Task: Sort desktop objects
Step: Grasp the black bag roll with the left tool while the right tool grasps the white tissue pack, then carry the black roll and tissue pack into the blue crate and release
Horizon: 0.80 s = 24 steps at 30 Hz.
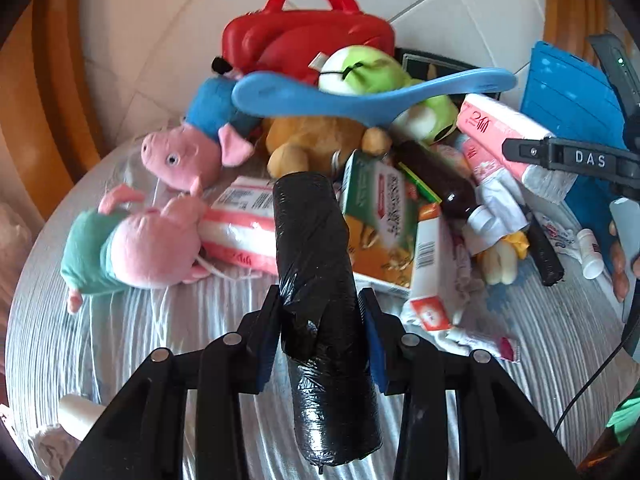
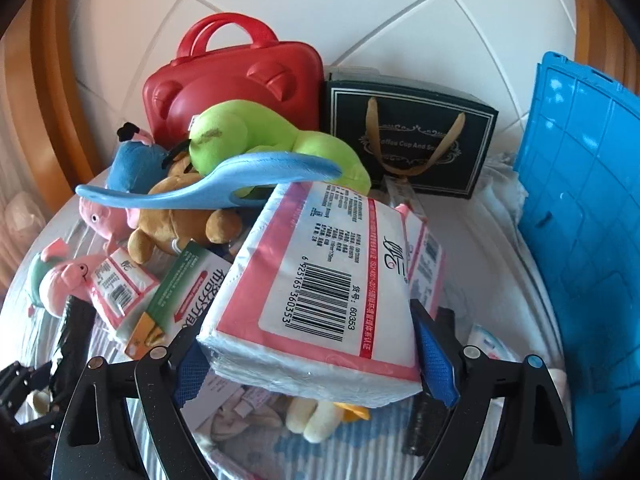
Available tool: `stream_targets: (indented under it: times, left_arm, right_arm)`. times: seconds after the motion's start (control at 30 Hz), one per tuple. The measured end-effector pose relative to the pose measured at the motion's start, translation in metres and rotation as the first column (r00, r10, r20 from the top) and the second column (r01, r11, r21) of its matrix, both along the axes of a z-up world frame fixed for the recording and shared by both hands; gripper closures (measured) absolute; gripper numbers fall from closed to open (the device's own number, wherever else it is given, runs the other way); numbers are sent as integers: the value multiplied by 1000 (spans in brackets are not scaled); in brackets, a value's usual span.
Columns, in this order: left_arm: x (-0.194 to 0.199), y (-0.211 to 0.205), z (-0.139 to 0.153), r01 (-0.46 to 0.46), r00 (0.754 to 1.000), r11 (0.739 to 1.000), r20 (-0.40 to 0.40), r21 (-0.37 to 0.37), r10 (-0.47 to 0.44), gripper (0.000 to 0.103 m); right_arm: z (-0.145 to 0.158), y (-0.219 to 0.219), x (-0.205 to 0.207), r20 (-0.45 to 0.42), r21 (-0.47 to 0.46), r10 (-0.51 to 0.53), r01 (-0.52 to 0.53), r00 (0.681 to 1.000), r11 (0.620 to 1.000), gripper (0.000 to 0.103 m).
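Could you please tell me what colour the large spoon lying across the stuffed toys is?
The spoon is light blue, clearest in the left wrist view.

home, plush toys (image 1: 180, 152), tiled floor (image 2: 320, 12)

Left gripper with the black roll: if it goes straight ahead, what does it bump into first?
Probably the green and orange box. The left gripper holds the black roll, whose far end points at the pile beside that box. Depth is hard to judge.

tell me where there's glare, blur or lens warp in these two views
Left wrist view: glare glints on the black roll in the left gripper; edges bend, corners go black. Right wrist view: the tissue pack barcode reads sharp, the blue crate bows at the rim.
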<state>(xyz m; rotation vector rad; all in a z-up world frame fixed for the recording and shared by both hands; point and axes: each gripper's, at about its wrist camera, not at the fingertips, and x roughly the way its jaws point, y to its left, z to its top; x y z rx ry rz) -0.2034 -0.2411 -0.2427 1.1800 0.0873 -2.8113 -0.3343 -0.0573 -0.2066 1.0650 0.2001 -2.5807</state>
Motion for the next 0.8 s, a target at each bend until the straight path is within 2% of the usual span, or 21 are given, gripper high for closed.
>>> stream_targets:
  times: [0.2,0.3,0.4,0.6,0.8]
  left_arm:
    - [-7,25,53,116,986,993,-118,-38,-120,66]
    - [-13,46,80,183,967,981,-168,-69,-192,66]
    - [-15,64,108,254,938,963,-220,-94,-269,66]
    - [-21,115,159,401,853,910,-320,-108,-413,66]
    - [-13,188,206,537,732,833,-420,-130,-537,66]
  right_arm:
    - [40,31,40,-99,-19,-52,51,994,999,15]
    - [64,47,61,-160,-36,-99,95,982,995,15]
    - [87,63,84,-217,-60,-151,142,964,988,15]
    - [132,93,140,-339,-85,-269,255,902,963,15]
    - [175,132,195,-455,-95,-373,372,809,923,15]
